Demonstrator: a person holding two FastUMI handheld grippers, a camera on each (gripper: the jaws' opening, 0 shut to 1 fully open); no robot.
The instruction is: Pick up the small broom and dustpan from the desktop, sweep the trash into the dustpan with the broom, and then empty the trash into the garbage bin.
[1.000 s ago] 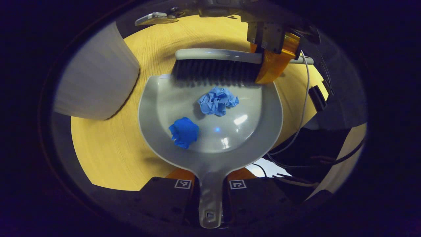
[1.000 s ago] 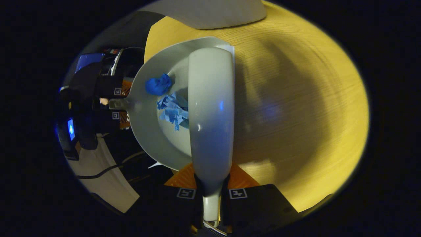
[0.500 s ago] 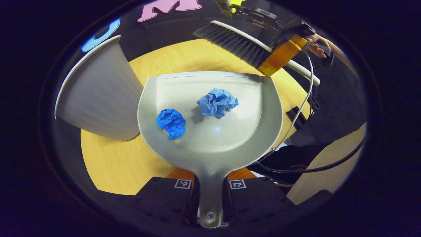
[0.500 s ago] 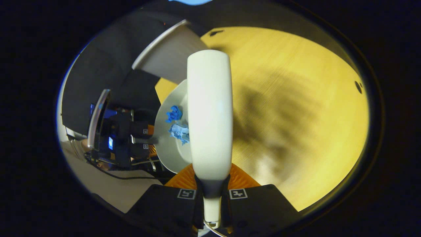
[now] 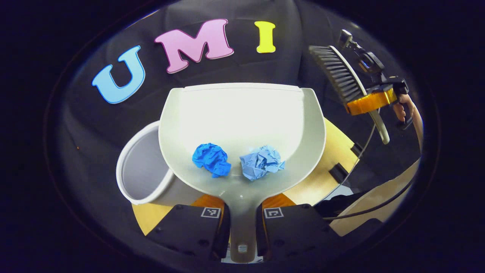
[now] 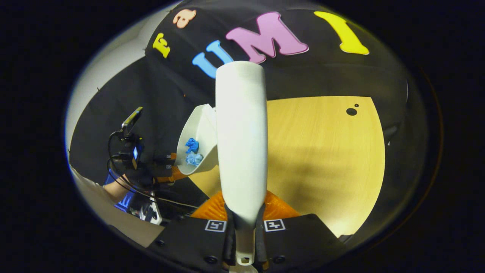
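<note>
My left gripper [image 5: 242,231] is shut on the handle of the white dustpan [image 5: 242,113], which is lifted off the table and tipped back toward me. Inside it lie a dark blue paper ball [image 5: 211,159] and a light blue paper ball [image 5: 261,163], both slid to the handle end. The white garbage bin [image 5: 142,174] stands below and left of the pan, its mouth showing. My right gripper [image 6: 244,242] is shut on the broom [image 6: 240,140] handle; the broom [image 5: 339,77] hangs raised at the upper right of the left gripper view. The dustpan [image 6: 197,146] also appears in the right gripper view.
The yellow wooden table [image 6: 322,151] lies below, with two small dark holes [image 6: 351,111] near its far edge. Cables [image 5: 363,204] trail off the right side of the table. A hand [image 5: 401,112] holds the right gripper.
The dustpan rose off the table and tilted back, so both paper balls slid toward the handle. The broom lifted up and away to the right. The bin now lies under the pan's left edge.
</note>
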